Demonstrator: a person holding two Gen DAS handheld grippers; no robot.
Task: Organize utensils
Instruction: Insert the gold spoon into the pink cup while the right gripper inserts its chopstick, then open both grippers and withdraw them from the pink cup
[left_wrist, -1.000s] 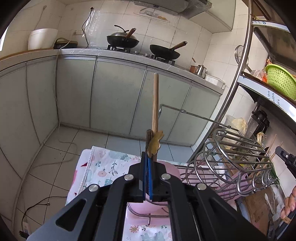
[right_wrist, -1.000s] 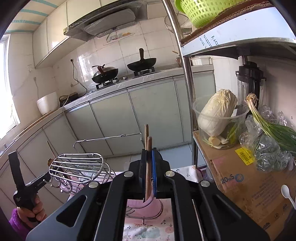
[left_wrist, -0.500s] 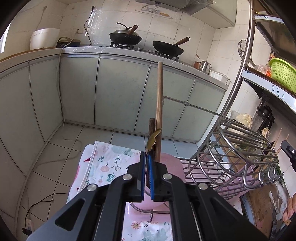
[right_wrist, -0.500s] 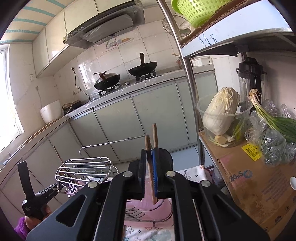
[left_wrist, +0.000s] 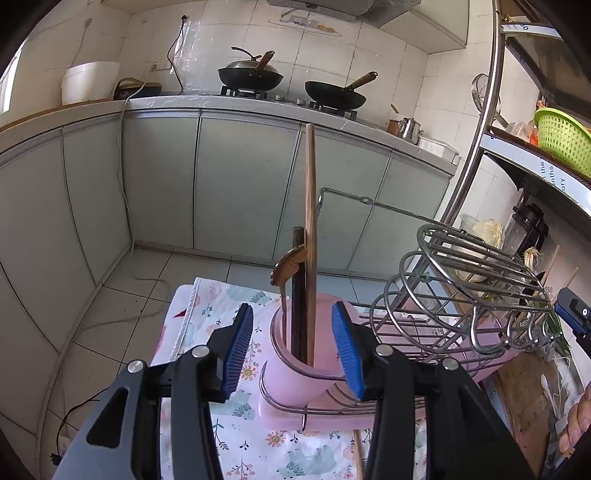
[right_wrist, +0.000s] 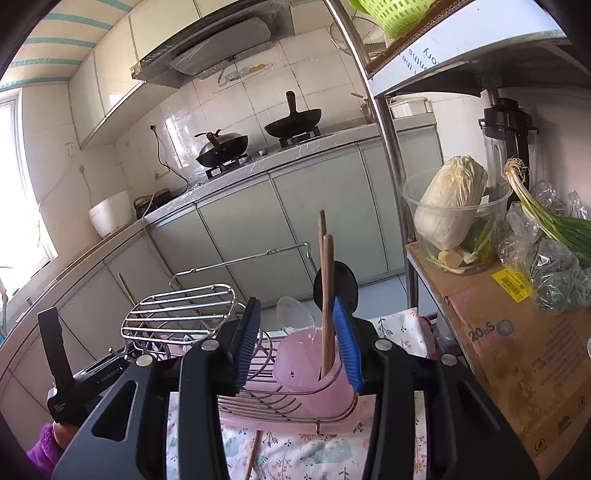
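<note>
My left gripper (left_wrist: 291, 347) is open, its blue pads on either side of a pink utensil cup (left_wrist: 303, 363) in a wire dish rack (left_wrist: 454, 295). In the cup stand a long wooden utensil (left_wrist: 310, 221), a dark stick (left_wrist: 298, 295) and a brass-coloured spoon (left_wrist: 288, 264). My right gripper (right_wrist: 299, 343) is open around another pink cup (right_wrist: 310, 362) that holds two wooden chopsticks (right_wrist: 325, 295), a clear spoon (right_wrist: 295, 314) and a black ladle (right_wrist: 340, 284). Neither gripper holds anything.
The rack stands on a flowered cloth (left_wrist: 207, 306). A loose chopstick (right_wrist: 255, 454) lies on the cloth in front. A steel shelf at the right carries a cardboard box (right_wrist: 513, 350), a cabbage (right_wrist: 450, 199) and scallions (right_wrist: 543, 221). Kitchen cabinets (left_wrist: 236, 184) and woks (left_wrist: 251, 74) are behind.
Both grippers were shut on utensils and have opened. The left one's wooden utensil and the right one's chopsticks now stand free in the pink cups.
</note>
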